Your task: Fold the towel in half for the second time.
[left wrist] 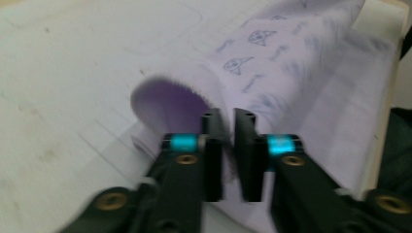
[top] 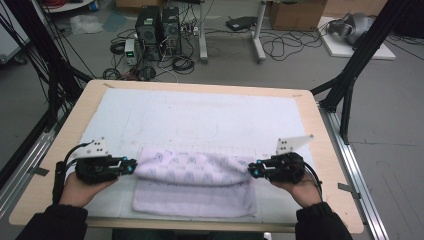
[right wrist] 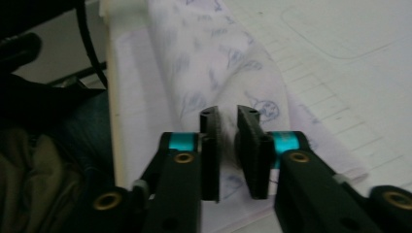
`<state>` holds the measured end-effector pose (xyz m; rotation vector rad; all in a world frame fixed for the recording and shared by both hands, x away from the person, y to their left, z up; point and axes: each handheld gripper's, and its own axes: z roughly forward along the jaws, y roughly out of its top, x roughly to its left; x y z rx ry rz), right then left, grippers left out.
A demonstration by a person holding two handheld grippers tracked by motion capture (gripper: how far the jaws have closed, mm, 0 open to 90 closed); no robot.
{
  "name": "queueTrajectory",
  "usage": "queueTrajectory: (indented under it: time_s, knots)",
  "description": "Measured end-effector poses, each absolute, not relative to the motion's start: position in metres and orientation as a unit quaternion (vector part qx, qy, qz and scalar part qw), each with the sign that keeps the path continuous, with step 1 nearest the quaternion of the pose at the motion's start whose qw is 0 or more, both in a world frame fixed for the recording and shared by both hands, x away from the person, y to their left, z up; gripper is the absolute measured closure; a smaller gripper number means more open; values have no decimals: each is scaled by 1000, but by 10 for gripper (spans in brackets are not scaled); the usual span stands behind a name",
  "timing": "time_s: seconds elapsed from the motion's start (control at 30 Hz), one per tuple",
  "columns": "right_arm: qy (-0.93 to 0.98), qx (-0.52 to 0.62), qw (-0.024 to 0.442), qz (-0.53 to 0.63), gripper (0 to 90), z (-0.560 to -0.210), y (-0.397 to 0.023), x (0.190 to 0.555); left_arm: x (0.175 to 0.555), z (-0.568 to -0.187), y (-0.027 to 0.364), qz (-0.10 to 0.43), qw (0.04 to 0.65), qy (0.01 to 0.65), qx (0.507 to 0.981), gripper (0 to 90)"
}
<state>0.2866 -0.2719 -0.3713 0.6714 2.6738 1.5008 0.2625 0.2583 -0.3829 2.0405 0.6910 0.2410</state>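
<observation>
Broadly, the wooden table (top: 327,165) fills the centre of the high view, with a white mat (top: 200,117) over most of its top. Lower centre of the frame, a pale lilac printed towel (top: 192,182) lies on the mat, long axis running left to right across the picture, its far edge lifted and rolled toward the near edge. Each end of that raised fold sits at one gripper: the left gripper (top: 129,166) at the left end, the right gripper (top: 254,171) at the right end, so neither hand is nearer. In the left gripper view, the jaws of the left gripper (left wrist: 228,127) stand nearly closed, with towel edge pinched in the narrow gap. The right gripper (right wrist: 228,125) shows the same narrow gap with cloth between; the blur makes the firmness of grip uncertain.
</observation>
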Motion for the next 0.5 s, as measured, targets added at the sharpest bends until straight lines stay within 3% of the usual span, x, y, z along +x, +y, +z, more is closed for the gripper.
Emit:
queueTrajectory:
  time_s: [0.13,0.33,0.5]
  knots:
    - [851,224,20,475,639,-380,-273,278,260,-388,257,106,453,292,836,582]
    - [864,213,48,454,538,-392,-250,289,269,-390,233,86,452,285,841,471]
    - [862,208,33,461,507,-389,-234,292,276,-398,217,91,423,283,856,489]
